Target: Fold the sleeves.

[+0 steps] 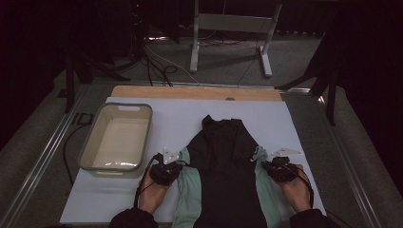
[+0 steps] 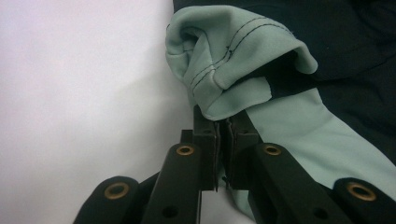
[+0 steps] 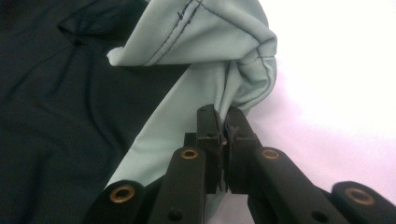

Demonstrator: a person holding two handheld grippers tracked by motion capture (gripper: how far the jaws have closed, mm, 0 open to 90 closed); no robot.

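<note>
A black shirt (image 1: 223,161) with mint-green sleeves lies flat on the white table cover, its lower part toward the person. My left gripper (image 1: 172,164) is shut on the bunched cuff of the left green sleeve (image 2: 224,56), which folds over the jaw tips. On the other side my right gripper (image 1: 272,164) is shut on the right green sleeve (image 3: 224,51), gathered the same way beside the dark body cloth (image 3: 56,107). A hand holds each gripper from below.
A beige plastic tub (image 1: 116,137) stands empty at the left of the white table cover (image 1: 285,118). Behind the table's wooden far edge (image 1: 195,92) are cables and a grey table frame (image 1: 233,28) on the floor.
</note>
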